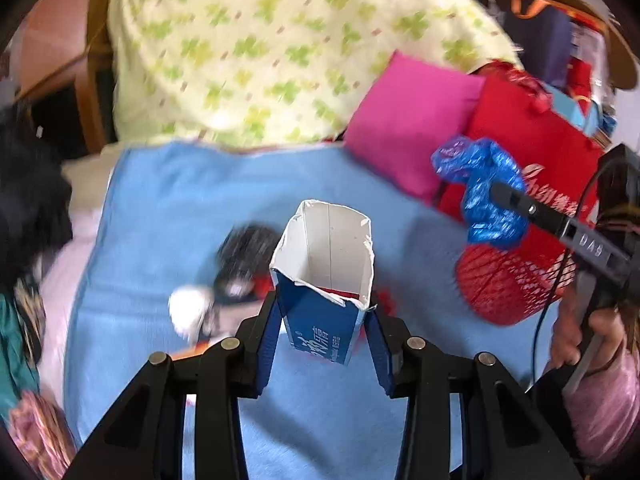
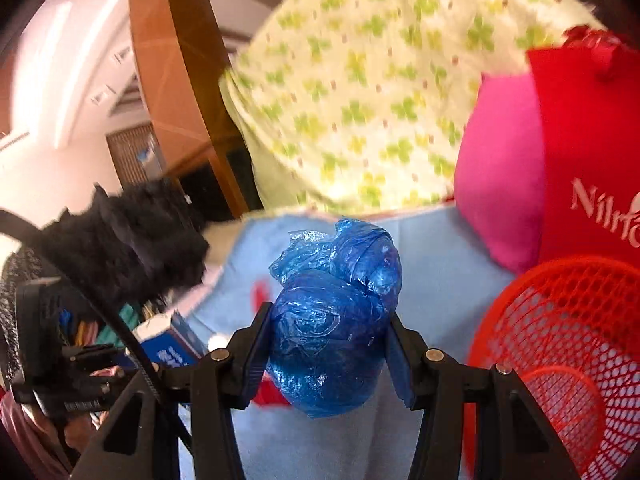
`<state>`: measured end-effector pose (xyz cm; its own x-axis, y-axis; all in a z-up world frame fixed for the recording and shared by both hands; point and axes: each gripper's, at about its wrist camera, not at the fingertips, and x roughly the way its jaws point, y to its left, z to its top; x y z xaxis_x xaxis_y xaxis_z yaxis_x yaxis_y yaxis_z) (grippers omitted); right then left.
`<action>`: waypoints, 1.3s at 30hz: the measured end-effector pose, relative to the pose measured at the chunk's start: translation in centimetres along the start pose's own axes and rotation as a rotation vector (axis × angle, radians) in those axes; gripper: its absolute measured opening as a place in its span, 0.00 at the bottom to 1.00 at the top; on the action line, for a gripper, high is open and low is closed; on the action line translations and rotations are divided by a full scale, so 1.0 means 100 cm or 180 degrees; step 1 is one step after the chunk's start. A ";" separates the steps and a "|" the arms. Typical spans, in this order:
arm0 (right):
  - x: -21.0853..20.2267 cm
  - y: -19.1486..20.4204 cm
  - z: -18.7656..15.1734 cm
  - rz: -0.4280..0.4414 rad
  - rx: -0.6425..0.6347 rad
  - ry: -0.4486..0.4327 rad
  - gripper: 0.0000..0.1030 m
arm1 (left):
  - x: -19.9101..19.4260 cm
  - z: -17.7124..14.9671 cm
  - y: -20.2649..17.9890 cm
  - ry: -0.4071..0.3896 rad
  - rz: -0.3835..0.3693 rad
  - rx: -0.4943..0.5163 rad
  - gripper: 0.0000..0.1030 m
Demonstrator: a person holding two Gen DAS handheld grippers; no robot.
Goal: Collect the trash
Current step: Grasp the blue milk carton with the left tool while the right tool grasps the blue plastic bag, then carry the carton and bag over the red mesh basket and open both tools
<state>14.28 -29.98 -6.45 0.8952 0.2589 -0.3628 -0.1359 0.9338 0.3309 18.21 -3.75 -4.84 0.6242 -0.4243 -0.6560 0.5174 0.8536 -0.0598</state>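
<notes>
My left gripper is shut on a blue and white carton with a torn-open top, held above the light blue blanket. My right gripper is shut on a crumpled blue plastic bag; in the left wrist view that blue plastic bag hangs at the right, over a red mesh basket. The red mesh basket lies at the lower right in the right wrist view. The carton also shows at the left there, partly hidden by the other gripper.
A crumpled white paper ball and a blurred dark item lie on the blanket. A pink cushion, a red bag and a green-patterned quilt crowd the back. Black fluffy fabric sits left. A hand grips the right tool.
</notes>
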 end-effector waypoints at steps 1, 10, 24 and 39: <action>-0.010 -0.003 0.002 0.0016 0.0019 -0.0093 0.53 | -0.003 0.004 -0.010 -0.0031 -0.0001 0.0068 0.42; -0.081 -0.064 0.008 -0.0257 0.0399 -0.0622 0.55 | 0.020 0.038 -0.121 -0.0040 -0.0291 0.0543 0.43; -0.148 -0.167 -0.002 -0.0752 0.0994 -0.0878 0.74 | 0.072 0.065 -0.233 0.0130 -0.0639 0.0755 0.70; -0.140 -0.079 -0.001 -0.0079 0.0330 -0.1052 0.78 | -0.004 0.016 -0.035 0.0038 0.0577 0.0079 0.70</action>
<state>2.79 -40.99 -4.09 0.9891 0.1264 -0.0757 -0.0836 0.9044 0.4184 17.07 -7.08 -3.21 0.7018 -0.2604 -0.6631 0.4114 0.9080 0.0789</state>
